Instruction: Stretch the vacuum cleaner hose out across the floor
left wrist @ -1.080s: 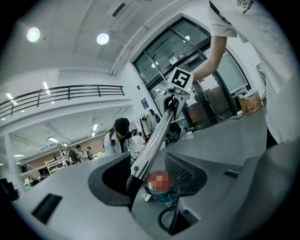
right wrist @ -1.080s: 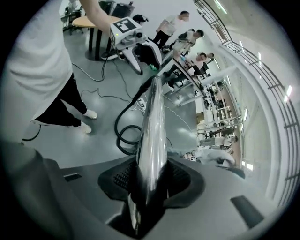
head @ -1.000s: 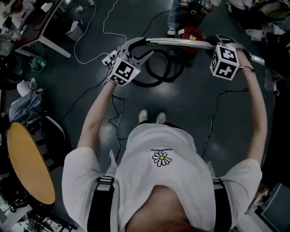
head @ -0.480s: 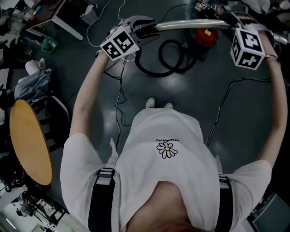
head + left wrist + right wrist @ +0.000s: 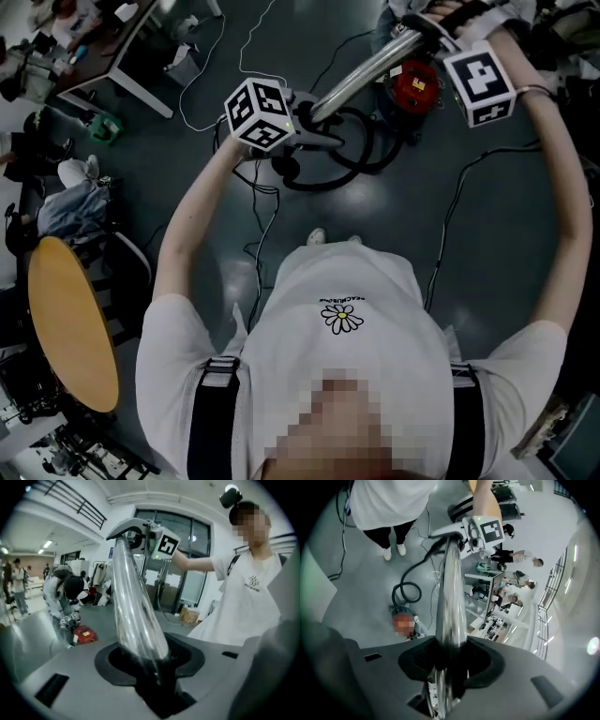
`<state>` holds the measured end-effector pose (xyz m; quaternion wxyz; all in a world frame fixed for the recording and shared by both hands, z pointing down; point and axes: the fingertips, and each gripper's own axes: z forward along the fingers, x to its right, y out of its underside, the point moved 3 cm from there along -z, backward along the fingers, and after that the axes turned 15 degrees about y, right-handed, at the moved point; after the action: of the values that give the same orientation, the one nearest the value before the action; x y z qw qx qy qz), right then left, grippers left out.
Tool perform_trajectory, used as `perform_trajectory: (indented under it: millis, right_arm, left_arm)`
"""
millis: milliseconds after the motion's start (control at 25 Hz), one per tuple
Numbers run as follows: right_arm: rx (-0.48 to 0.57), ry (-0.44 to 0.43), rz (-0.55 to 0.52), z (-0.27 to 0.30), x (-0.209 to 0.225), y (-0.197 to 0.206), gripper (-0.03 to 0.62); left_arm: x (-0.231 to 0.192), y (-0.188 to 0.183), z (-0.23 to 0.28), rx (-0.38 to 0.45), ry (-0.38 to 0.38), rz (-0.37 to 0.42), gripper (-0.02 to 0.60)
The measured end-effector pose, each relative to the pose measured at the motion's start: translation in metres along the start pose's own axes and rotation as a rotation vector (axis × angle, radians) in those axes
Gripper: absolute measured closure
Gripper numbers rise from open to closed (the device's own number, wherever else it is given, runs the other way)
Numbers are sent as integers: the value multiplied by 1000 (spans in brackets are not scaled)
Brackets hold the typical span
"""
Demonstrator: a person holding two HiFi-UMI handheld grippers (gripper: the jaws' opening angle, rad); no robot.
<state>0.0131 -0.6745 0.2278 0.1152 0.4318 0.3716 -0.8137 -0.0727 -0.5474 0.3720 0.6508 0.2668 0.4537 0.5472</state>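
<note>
I hold the vacuum cleaner's shiny metal wand (image 5: 367,67) up off the floor with both grippers. My left gripper (image 5: 302,120) is shut on its lower, black handle end (image 5: 161,677), and its jaws have just closed a little tighter there. My right gripper (image 5: 427,26) is shut on the wand higher up, at the far right. In the right gripper view the wand (image 5: 452,597) runs from my jaws up to the left gripper (image 5: 474,530). The black hose (image 5: 339,159) lies coiled on the floor beside the red cleaner body (image 5: 415,84).
A person's legs (image 5: 393,531) stand close by the hose coil (image 5: 407,592). Thin cables (image 5: 448,234) trail over the dark floor. A round yellow table (image 5: 66,323) is at the left, a desk (image 5: 112,56) at the far left. Several people stand in the background (image 5: 14,581).
The wand lay level across the top of the head view; now it slants, right end farther away. The left gripper has come right and nearer, and both grippers have rolled.
</note>
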Motion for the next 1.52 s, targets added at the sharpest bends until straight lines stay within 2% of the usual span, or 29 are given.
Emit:
perform_trajectory:
  millis: [80, 200, 360, 440, 560, 720, 800, 880, 960, 1000, 1040, 1120, 1200, 1240, 1320, 1400, 1440, 1520]
  right_arm:
    - [-43, 31, -47, 8, 0, -1, 428]
    - [-60, 87, -50, 32, -5, 1, 428]
    - [19, 374, 19, 32, 29, -3, 413]
    - [12, 468, 110, 28, 49, -3, 396]
    - [-20, 511, 274, 34, 56, 0, 390]
    - [64, 505, 434, 25, 37, -7, 376]
    - [125, 506, 466, 8, 29, -15, 368]
    - [155, 523, 432, -13, 25, -20, 365]
    - [133, 556, 404, -33, 28, -6, 364]
    - [96, 584, 439, -43, 33, 11, 364]
    - [49, 630, 522, -54, 41, 32, 364]
    - [-8, 776, 796, -81, 53, 70, 364]
    - [37, 902, 1086, -105, 52, 73, 364]
    - [70, 915, 1194, -111, 45, 59, 364]
    - [134, 847, 1376, -112, 20, 8, 364]
    - [190, 706, 1559, -107, -17, -58, 364]
    - [195, 608, 1648, -105, -43, -93, 364]
    - [128, 363, 1817, -105, -102, -159, 364]
  left_arm:
    - [23, -9, 16, 125, 89, -73, 405]
    - [28, -21, 36, 322, 159, -194, 405]
    - [46, -45, 37, 645, 256, -251, 405]
    - [59, -57, 28, 735, 273, -251, 405]
    - [65, -64, 18, 757, 296, -264, 405]
    - [77, -52, 18, 698, 346, -292, 403]
    - [90, -41, 22, 651, 372, -286, 403]
    - [101, -26, 23, 588, 380, -263, 403]
    - [105, -8, 19, 525, 356, -240, 403]
    - [104, 1, 16, 503, 337, -239, 403]
    - [102, 8, 15, 492, 320, -250, 403]
    - [98, 18, 16, 511, 309, -304, 403]
    - [90, 21, 21, 577, 327, -374, 403]
    - [86, 22, 22, 621, 337, -404, 403]
    - [78, 22, 23, 712, 350, -446, 403]
    - [72, 20, 20, 793, 349, -461, 403]
    - [70, 19, 19, 827, 341, -465, 403]
    - [71, 16, 20, 885, 317, -469, 403]
